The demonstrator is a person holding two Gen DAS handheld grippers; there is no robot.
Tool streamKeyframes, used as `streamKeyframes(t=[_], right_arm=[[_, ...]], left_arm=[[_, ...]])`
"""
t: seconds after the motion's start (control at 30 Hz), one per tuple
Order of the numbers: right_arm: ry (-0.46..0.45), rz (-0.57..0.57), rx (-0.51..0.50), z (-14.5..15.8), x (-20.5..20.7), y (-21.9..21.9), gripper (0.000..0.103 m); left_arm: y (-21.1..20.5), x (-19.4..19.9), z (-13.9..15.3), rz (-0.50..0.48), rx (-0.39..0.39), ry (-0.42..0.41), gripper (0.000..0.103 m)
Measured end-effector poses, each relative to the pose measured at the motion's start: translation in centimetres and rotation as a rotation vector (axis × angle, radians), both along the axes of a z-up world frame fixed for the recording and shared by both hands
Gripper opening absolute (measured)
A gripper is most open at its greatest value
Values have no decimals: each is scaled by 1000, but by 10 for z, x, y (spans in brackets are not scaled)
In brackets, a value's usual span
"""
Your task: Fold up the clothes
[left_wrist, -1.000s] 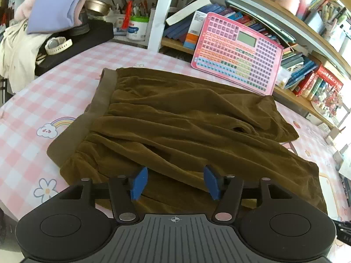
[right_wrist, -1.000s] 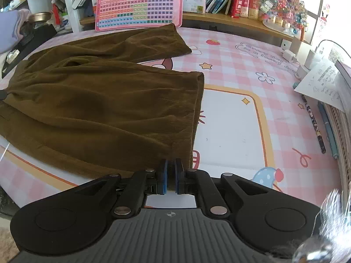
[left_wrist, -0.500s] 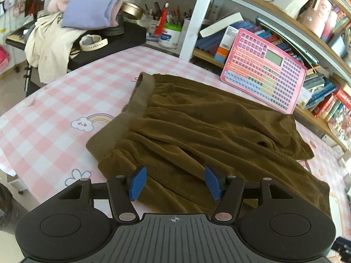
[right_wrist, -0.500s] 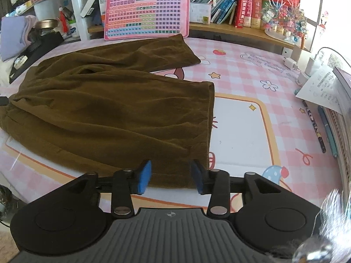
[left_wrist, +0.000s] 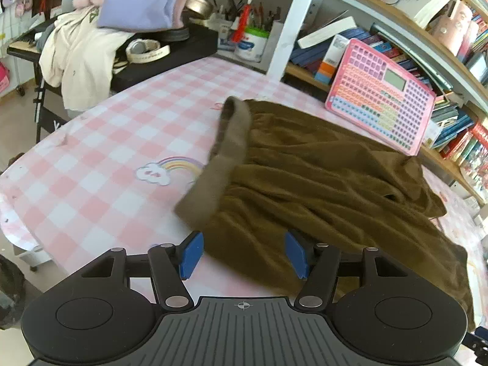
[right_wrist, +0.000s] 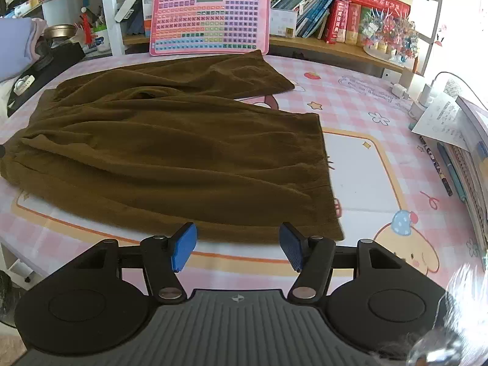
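The brown trousers (right_wrist: 170,152) lie spread flat on the surface (right_wrist: 366,183), both legs side by side and apart, not laid over each other. From the right claw (right_wrist: 238,247) the near leg's hem corner sits just ahead and slightly right; the far leg runs off well ahead, toward a pink keyboard toy (right_wrist: 210,18) leaning on the shelf. From the left claw (left_wrist: 242,254) the lighter waistband (left_wrist: 225,152) rises ahead and a little left, with the gathered seat just in front of the pads. Both claws stand wide apart, holding nothing, just short of the cloth's near edge.

Spread like this, the trousers would fit either a lay-out before a lengthwise fold or a garment just smoothed flat; the pictures do not settle which. Whichever fold follows, my judgement is that each claw should pinch both layers at the very edge, waistband end and hem end together, lift evenly, and carry the near leg over the far one so the edges meet.

The cloth looks like soft, napped velvet or fine corduroy: heavy, drapey, creasing in long ridges below the gathered waist. The waistband is a flatter, smoother band. The surface wears a glossy pink checked cover with cartoon prints, likely slippery, so the cloth may slide when tugged.
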State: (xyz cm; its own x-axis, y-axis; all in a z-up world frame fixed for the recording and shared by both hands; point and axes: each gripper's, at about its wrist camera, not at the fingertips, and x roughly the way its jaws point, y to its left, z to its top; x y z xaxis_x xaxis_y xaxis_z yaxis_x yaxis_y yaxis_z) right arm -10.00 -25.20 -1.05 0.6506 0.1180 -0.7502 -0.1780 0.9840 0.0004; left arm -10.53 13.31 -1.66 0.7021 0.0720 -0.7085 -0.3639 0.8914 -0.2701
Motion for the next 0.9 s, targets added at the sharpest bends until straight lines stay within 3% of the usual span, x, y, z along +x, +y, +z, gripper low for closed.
streamKeyframes(t=[0.1,0.3,0.43,0.47,0.6,0.8,0.9], right_arm=[[-8,-13,-14,3,-8,13,58],[-22,-52,-44,9,-21,27,58],[-28,-81,-65,12,-30,30,58],[-30,-89,-71,13,-33,31,58],[-33,-121,-82,15,-38,30,58],[-32,-147,-90,16,-42,29,58],[-28,-152,-87,15,-41,30,58]], left_arm=[[17,-3,-1,19,-39,-10,60],[48,0,-15,71,-221,-12,58],[61,5,-26,98,-336,-9,55],[63,7,-29,110,-356,-11,48],[68,14,-34,123,-331,-7,11],[74,22,-29,75,-229,-9,11],[76,24,-27,52,-184,-12,16]])
